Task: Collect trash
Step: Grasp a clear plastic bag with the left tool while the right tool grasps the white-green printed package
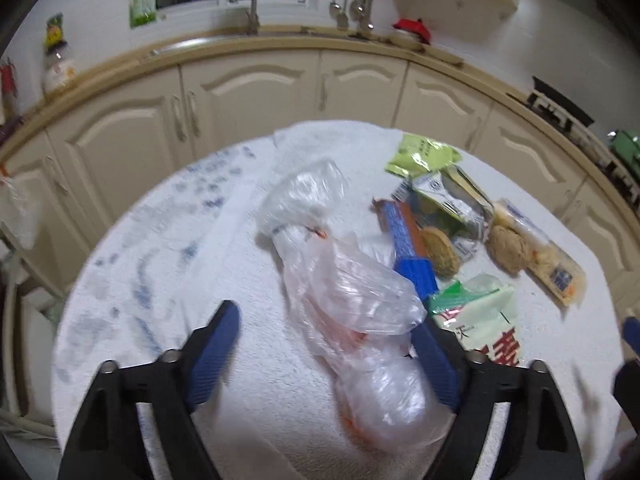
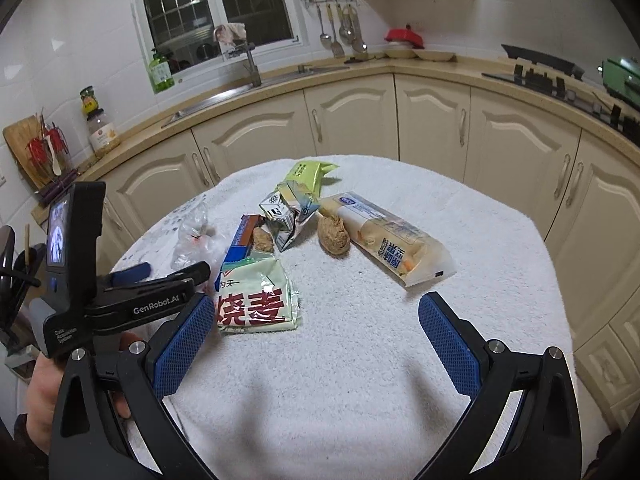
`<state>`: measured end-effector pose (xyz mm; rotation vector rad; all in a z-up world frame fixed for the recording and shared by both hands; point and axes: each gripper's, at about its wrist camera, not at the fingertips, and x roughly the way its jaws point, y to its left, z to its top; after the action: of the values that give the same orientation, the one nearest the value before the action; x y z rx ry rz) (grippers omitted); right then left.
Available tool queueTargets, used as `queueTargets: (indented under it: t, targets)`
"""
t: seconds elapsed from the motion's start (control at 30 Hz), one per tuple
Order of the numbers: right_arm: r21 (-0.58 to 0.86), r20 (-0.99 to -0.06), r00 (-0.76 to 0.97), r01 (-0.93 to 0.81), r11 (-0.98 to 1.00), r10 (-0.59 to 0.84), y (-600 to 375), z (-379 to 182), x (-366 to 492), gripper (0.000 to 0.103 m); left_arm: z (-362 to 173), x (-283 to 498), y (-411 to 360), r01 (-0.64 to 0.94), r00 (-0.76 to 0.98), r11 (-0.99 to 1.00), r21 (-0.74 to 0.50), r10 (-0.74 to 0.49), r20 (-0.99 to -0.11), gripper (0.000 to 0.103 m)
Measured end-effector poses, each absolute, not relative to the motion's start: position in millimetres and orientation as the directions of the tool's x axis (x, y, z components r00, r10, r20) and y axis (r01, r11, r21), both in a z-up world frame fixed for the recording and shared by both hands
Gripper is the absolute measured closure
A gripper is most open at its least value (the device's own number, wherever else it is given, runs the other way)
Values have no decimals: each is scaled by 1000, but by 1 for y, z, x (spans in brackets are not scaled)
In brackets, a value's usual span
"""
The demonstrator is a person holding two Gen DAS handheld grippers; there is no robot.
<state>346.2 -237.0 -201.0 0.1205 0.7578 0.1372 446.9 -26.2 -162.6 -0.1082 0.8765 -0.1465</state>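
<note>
A white towel-covered table [image 2: 360, 280] is standing in front of cream kitchen cabinets [image 2: 432, 120]. At the left, the left gripper [image 1: 332, 332] is straddling a crumpled clear plastic bag [image 1: 340, 280]; its jaws are spread, the bag lying against the right pad but not pinched. Just right of the bag, a blue-and-orange wrapper [image 2: 242, 240] and a pale green packet with red characters [image 2: 256, 300] are lying near the table's middle, with a torn carton [image 2: 288, 216] and a yellow-green pouch [image 2: 308, 174] farther back. A brown lump [image 2: 334, 234] is touching a long cream wrapper [image 2: 388, 236] toward the right. The right gripper [image 2: 316, 336] is hovering over bare towel at the near edge, jaws spread wide, gripping nothing.
</note>
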Motion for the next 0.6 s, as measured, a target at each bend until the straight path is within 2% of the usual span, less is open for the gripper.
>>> queueTargets:
  t: [0.03,0.1,0.2,0.23,0.27,0.3,0.33,0.43,0.47,0.5,0.53,0.6]
  targets:
    - [158,-683,710,-81,984,168,-236,-204,351,0,-163,451,-24,99,630,979,-176,-198,-751,41]
    - [163,-696,696,-87,983,177,-233,-211,358,0,-159,455,-21,138,630,970,-202,-243,-738,58]
    - [168,-712,674,-108,980,196,-223,-219,367,0,-154,464,-18,172,637,967,-189,-255,-728,63]
    - [164,-718,666,-120,979,202,-218,-222,371,0,-155,469,-17,170,635,967,-190,-255,-729,62]
    - [160,-722,660,-130,979,206,-214,-224,373,0,-157,478,-18,165,630,969,-184,-247,-736,51]
    - [157,-727,655,-134,978,206,-210,-226,376,0,-161,485,-18,149,627,973,-175,-230,-744,34]
    - [153,-734,647,-140,978,208,-205,-229,380,0,-167,491,-18,135,627,977,-165,-213,-749,30]
    - [138,-749,630,-154,978,205,-194,-236,387,0,-179,502,-27,161,616,971,-175,-237,-751,40]
    - [129,-757,623,-158,979,200,-190,-239,390,0,-177,506,-30,181,618,966,-184,-257,-743,60]
    - [121,-765,614,-161,980,195,-186,-242,393,0,-179,504,-30,189,613,964,-189,-266,-744,70]
    - [122,-767,611,-163,979,197,-185,-245,395,1,-181,511,-30,192,606,961,-198,-275,-747,75]
    - [116,-774,603,-166,979,194,-183,-250,399,1,-184,518,-25,204,600,953,-225,-303,-740,77]
